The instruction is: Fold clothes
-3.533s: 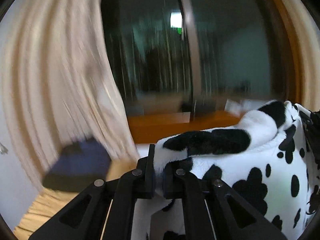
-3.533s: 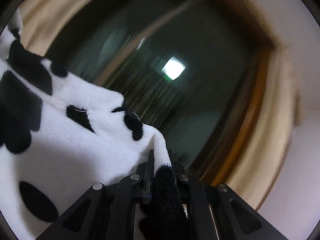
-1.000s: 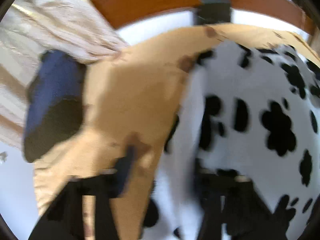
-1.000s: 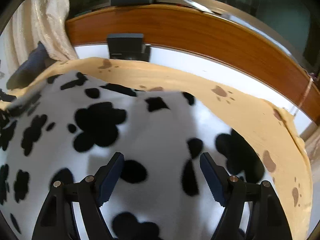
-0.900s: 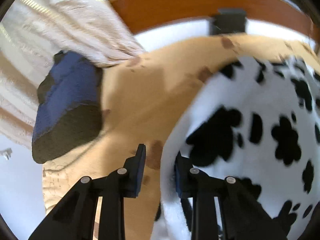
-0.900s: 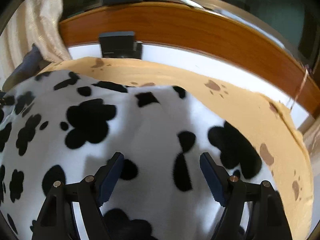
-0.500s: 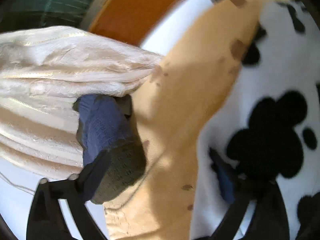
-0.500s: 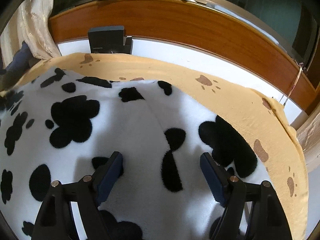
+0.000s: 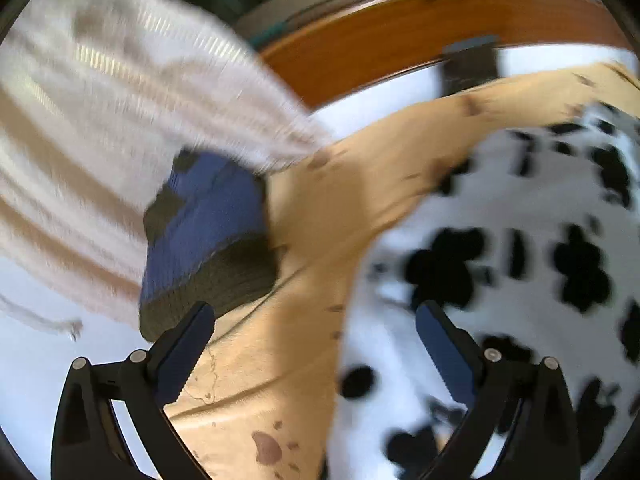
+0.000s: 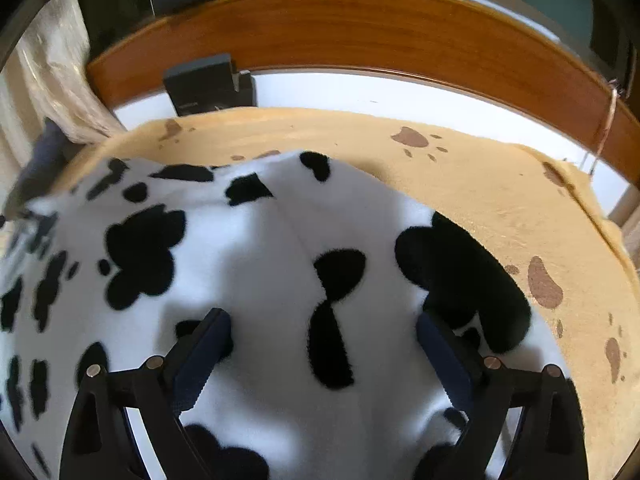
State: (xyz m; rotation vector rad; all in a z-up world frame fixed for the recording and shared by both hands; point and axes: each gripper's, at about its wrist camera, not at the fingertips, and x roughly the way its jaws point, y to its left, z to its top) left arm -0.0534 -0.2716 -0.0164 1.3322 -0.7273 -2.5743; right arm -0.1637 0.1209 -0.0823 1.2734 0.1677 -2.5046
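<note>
Garment laid out flat; both my grippers empty, first fold not begun.

My left gripper (image 9: 314, 344) and right gripper (image 10: 322, 346) stand wide apart, holding nothing, over the spotted fleece garment (image 10: 256, 288) on the tan blanket (image 10: 500, 200). Next I judge an edge pinch. Wooden rail (image 10: 360, 36) bounds the far side; blue folded cloth (image 9: 208, 236) crowds my left.

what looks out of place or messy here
Little stands out. The cow-print garment lies spread on the tan paw-print blanket, bulging in soft humps rather than flat. A blue-and-dark knit item sits at the blanket's edge, partly under the cream curtain. Both grippers are open.
</note>
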